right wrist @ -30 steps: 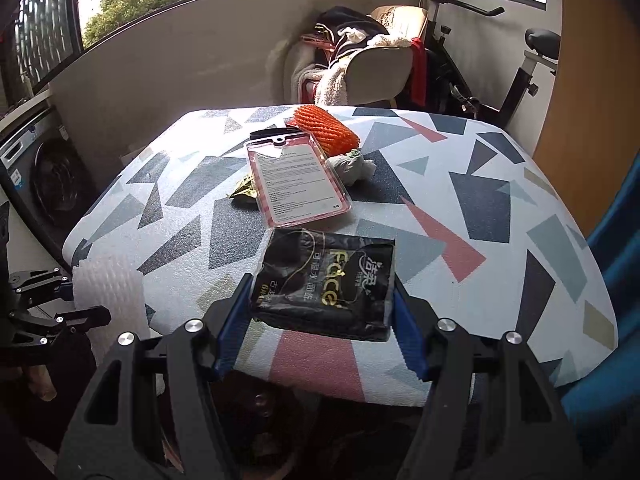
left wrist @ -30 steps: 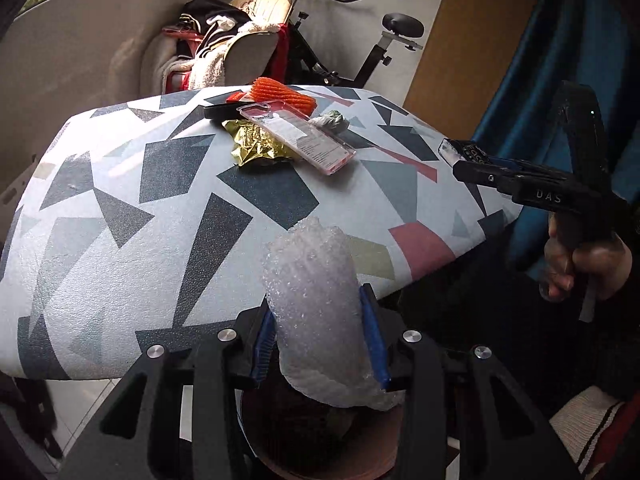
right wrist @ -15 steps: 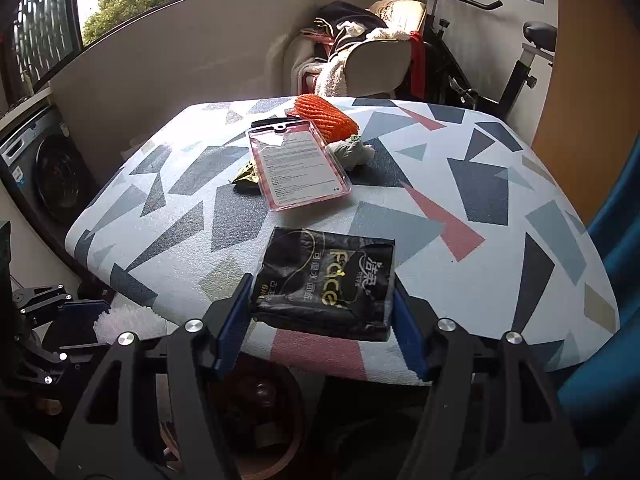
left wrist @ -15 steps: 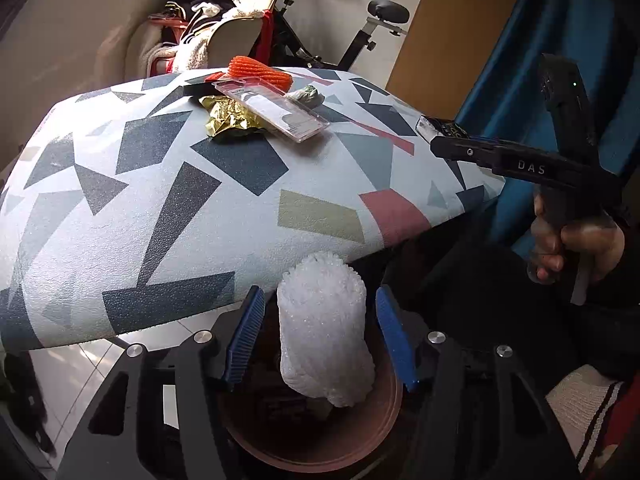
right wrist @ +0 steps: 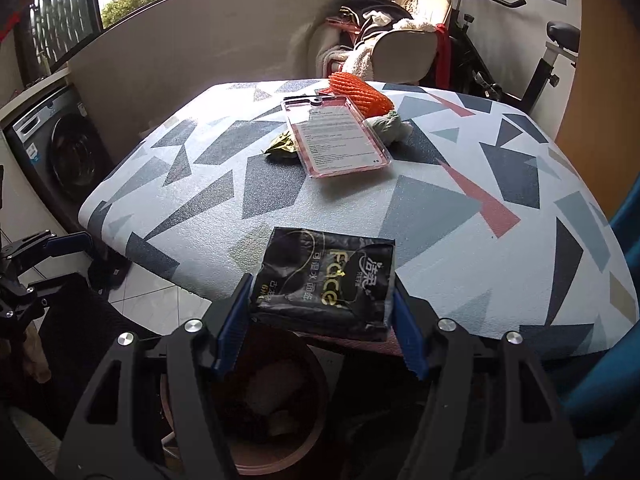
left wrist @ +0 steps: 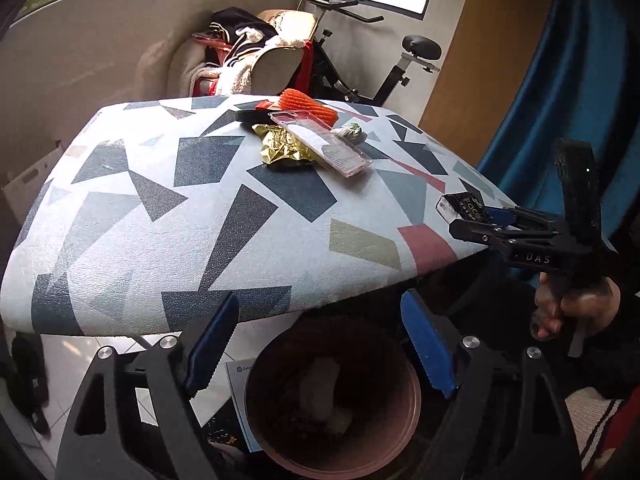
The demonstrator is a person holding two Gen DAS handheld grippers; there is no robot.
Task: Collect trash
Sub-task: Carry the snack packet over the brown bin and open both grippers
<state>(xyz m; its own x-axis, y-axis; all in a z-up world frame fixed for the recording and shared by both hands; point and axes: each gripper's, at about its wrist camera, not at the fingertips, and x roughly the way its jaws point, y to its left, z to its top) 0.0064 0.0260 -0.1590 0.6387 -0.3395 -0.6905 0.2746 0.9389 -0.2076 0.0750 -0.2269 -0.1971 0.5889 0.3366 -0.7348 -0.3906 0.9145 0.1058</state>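
My left gripper [left wrist: 320, 340] hangs over the round brown bin [left wrist: 416, 404], jaws opening with nothing between them. The white foam wrap [left wrist: 320, 384] lies inside the bin. My right gripper [right wrist: 322, 312] is shut on a black tissue packet [right wrist: 324, 276] at the table's near edge, above the bin [right wrist: 276, 470]. In the left wrist view, this gripper [left wrist: 472, 224] and its packet [left wrist: 460, 206] show at the right. On the patterned table [left wrist: 160, 240] lie an orange foam net [left wrist: 308, 106], a clear plastic package [left wrist: 324, 146], a gold wrapper [left wrist: 280, 150] and a crumpled tissue [left wrist: 352, 133].
A chair piled with clothes [left wrist: 256, 60] and an exercise bike [left wrist: 404, 64] stand behind the table. A washing machine [right wrist: 56, 152] is at the left, a blue curtain [left wrist: 560, 80] at the right. A person's hand [left wrist: 572, 308] holds the right gripper.
The left jaws spread and the white foam wrap dropped from them into the bin. The right gripper, still on the black packet, drew back and down toward the table's edge.
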